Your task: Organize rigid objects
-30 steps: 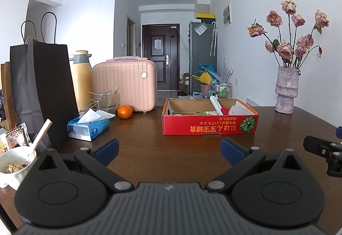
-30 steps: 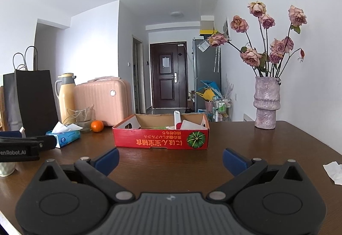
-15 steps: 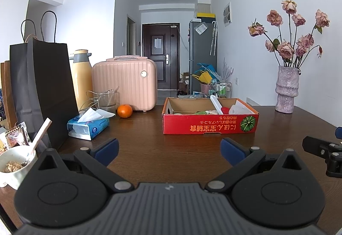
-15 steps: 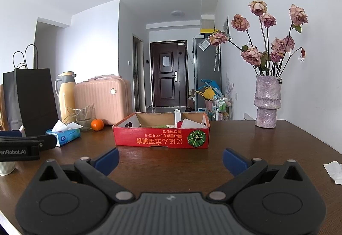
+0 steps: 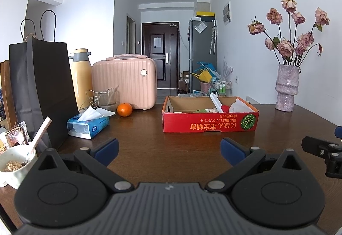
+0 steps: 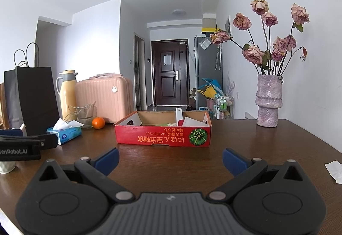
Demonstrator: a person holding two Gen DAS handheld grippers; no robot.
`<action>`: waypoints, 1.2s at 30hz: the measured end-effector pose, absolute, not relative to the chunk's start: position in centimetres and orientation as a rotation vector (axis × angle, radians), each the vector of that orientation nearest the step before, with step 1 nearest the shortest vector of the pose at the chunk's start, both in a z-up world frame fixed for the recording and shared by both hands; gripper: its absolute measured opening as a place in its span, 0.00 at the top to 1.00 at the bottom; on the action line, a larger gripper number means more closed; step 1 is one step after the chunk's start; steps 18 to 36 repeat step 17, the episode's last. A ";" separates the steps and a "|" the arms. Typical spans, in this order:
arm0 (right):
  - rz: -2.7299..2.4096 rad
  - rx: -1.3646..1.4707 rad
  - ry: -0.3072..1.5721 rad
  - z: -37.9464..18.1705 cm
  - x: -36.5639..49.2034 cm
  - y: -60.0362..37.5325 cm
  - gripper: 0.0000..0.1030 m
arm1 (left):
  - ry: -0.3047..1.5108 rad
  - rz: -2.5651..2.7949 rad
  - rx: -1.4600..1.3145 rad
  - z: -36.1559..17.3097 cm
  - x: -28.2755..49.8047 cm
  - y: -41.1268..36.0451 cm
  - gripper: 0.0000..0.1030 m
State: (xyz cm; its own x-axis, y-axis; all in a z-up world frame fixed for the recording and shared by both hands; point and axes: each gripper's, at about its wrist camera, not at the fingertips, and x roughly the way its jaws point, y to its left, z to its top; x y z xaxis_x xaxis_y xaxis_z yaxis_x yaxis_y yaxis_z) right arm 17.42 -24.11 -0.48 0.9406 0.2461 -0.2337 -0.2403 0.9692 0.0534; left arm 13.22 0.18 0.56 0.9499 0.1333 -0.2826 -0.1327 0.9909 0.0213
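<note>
A red cardboard box sits mid-table with several items inside, among them a white tube and a red piece. An orange lies left of the box, by a blue tissue pack. My left gripper is open and empty, low over the wooden table, short of the box. My right gripper is open and empty too, also short of the box.
A black paper bag, yellow thermos, pink case and glass jar stand at the left. A bowl with a spoon sits at the near left. A vase of roses stands at the right. A paper scrap lies at the right edge.
</note>
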 end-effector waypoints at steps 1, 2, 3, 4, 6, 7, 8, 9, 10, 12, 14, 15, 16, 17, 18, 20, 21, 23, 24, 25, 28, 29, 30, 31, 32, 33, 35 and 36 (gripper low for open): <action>0.248 0.024 0.243 -0.5 17.5 -24.1 0.00 | 0.288 0.135 0.002 0.5 13.2 0.2 0.00; 0.248 0.023 0.244 -0.5 17.5 -24.1 0.00 | 0.289 0.136 0.002 0.5 13.2 0.2 0.00; 0.248 0.022 0.245 -0.5 17.5 -24.1 0.00 | 0.289 0.135 0.002 0.5 13.2 0.2 0.00; 0.248 0.022 0.247 -0.5 17.5 -24.1 0.00 | 0.289 0.135 0.002 0.5 13.2 0.2 0.00; 0.248 0.022 0.250 -0.6 17.5 -24.1 0.00 | 0.287 0.136 0.003 0.5 13.2 0.2 0.00; 0.249 0.021 0.250 -0.6 17.5 -24.1 0.00 | 0.286 0.137 0.005 0.5 13.2 0.2 0.00; 0.249 0.022 0.251 -0.6 17.5 -24.1 0.00 | 0.286 0.138 0.006 0.5 13.3 0.2 0.00; 0.249 0.022 0.250 -0.6 17.5 -24.1 0.00 | 0.285 0.140 0.006 0.5 13.3 0.2 0.00; 0.249 0.022 0.251 -0.6 17.5 -24.1 0.00 | 0.286 0.141 0.005 0.4 13.3 0.2 0.00; 0.249 0.022 0.251 -0.6 17.5 -24.1 0.00 | 0.288 0.141 0.002 0.3 13.3 0.3 0.00; 0.249 0.022 0.252 -0.7 17.5 -24.1 0.00 | 0.289 0.142 0.000 0.2 13.4 0.3 0.00; 0.249 0.022 0.253 -0.7 17.5 -24.0 0.00 | 0.289 0.142 0.000 0.2 13.4 0.3 0.00; 0.249 0.021 0.254 -0.9 17.5 -24.0 0.00 | 0.290 0.141 0.001 0.2 13.4 0.3 0.00; 0.250 0.021 0.256 -0.9 17.6 -24.0 0.00 | 0.291 0.141 0.002 0.2 13.4 0.3 0.00; 0.250 0.021 0.256 -0.9 17.6 -24.0 0.00 | 0.291 0.141 0.002 0.2 13.4 0.3 0.00; 0.250 0.021 0.256 -0.9 17.6 -24.0 0.00 | 0.291 0.141 0.002 0.2 13.4 0.3 0.00; 0.250 0.021 0.256 -0.9 17.6 -24.0 0.00 | 0.291 0.141 0.002 0.2 13.4 0.3 0.00; 0.250 0.021 0.256 -0.9 17.6 -24.0 0.00 | 0.291 0.141 0.002 0.2 13.4 0.3 0.00; 0.250 0.021 0.256 -0.9 17.6 -24.0 0.00 | 0.291 0.141 0.002 0.2 13.4 0.3 0.00; 0.250 0.021 0.256 -0.9 17.6 -24.0 0.00 | 0.291 0.141 0.002 0.2 13.4 0.3 0.00; 0.250 0.021 0.256 -0.9 17.6 -24.0 0.00 | 0.291 0.141 0.002 0.2 13.4 0.3 0.00; 0.250 0.021 0.256 -0.9 17.6 -24.0 0.00 | 0.291 0.141 0.002 0.2 13.4 0.3 0.00; 0.250 0.021 0.256 -0.9 17.6 -24.0 0.00 | 0.291 0.141 0.002 0.2 13.4 0.3 0.00; 0.250 0.021 0.256 -0.9 17.6 -24.0 0.00 | 0.291 0.141 0.002 0.2 13.4 0.3 0.00; 0.250 0.021 0.256 -0.9 17.6 -24.0 0.00 | 0.291 0.141 0.002 0.2 13.4 0.3 0.00; 0.250 0.021 0.256 -0.9 17.6 -24.0 0.00 | 0.291 0.141 0.002 0.2 13.4 0.3 0.00; 0.250 0.021 0.256 -0.9 17.6 -24.0 0.00 | 0.291 0.141 0.002 0.2 13.4 0.3 0.00; 0.250 0.021 0.256 -0.9 17.6 -24.0 0.00 | 0.291 0.141 0.002 0.2 13.4 0.3 0.00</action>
